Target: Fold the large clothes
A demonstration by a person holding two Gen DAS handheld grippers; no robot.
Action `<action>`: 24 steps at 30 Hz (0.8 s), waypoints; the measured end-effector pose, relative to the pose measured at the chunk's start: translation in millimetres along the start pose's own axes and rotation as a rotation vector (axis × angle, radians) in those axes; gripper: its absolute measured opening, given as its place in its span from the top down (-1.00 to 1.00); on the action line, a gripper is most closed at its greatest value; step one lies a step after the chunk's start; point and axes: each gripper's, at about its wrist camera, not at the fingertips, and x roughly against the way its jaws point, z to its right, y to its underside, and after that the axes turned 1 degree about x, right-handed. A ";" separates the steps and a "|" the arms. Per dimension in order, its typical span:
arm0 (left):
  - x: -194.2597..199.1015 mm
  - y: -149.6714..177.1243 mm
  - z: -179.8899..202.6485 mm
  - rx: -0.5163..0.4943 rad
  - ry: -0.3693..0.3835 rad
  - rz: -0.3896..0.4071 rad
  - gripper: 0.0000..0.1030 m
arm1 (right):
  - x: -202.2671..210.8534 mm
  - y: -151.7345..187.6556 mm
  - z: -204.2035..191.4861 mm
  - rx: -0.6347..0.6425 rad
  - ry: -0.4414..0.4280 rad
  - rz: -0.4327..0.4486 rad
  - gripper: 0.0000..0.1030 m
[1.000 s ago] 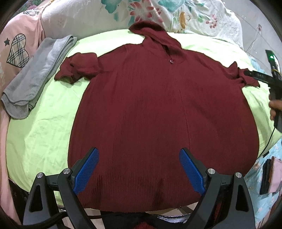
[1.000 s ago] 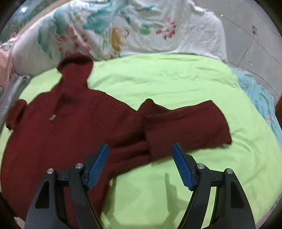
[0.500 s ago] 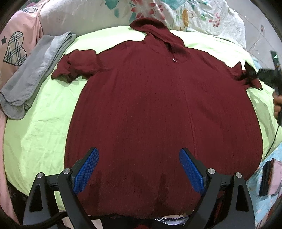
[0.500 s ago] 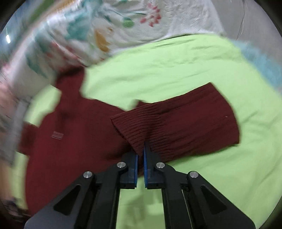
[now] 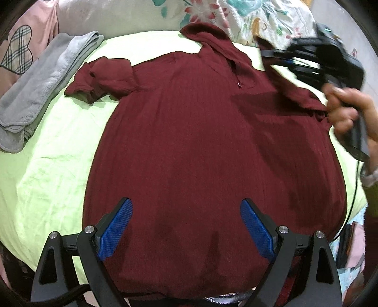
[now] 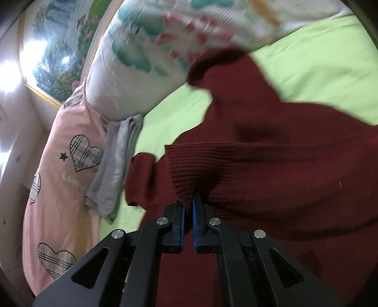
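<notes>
My right gripper [image 6: 188,207] is pinched tight on the ribbed cuff of the sleeve [image 6: 196,170], blue pads pressed together with the knit bunched between them, and the sleeve is lifted up and drawn over the body of the sweater [image 5: 208,141]. In the left view you can see that gripper [image 5: 304,61] blurry up at the far right near the collar, with my right hand [image 5: 349,111] wrapped round its handle. My left gripper [image 5: 186,226] is spread wide and holding nothing, just hanging over the hem with a blue pad [image 5: 115,232] on each side. The sweater is dark red, ribbed, lying flat and face up on the green sheet [image 5: 52,170], hem toward me and hood [image 5: 208,35] away at the far edge touching the floral quilt [image 5: 248,16]. The other sleeve [image 5: 101,78] is crumpled up short on the left side, resting on the sheet. Just beyond it there's a folded grey towel [image 5: 40,89] along the sheet's edge, and beside that a pink cover [image 6: 59,179] with plaid hearts (the right view also catches a framed picture [image 6: 54,47] on the wall, pretty blurred).
</notes>
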 end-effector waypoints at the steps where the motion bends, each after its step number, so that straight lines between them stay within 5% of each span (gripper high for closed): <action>1: -0.9 -1.7 -2.8 0.003 0.002 0.002 -0.81 | -13.0 -2.1 -3.5 -0.009 -0.021 -0.015 0.90; 9: -14.6 -29.0 -24.0 0.049 0.042 0.036 -0.81 | -114.4 -9.2 -30.2 -0.028 -0.107 -0.107 0.89; 14: -32.8 -57.4 -32.5 0.077 0.069 0.047 -0.81 | -147.5 -6.6 -17.9 -0.103 -0.115 -0.193 0.57; 18: -45.6 -82.8 -36.5 0.080 0.084 0.070 -0.81 | -117.4 -2.8 -15.6 -0.085 -0.114 -0.134 0.57; 24: -85.7 -144.1 -38.5 0.117 0.177 0.070 -0.81 | -10.4 21.0 12.7 -0.089 -0.016 0.039 0.47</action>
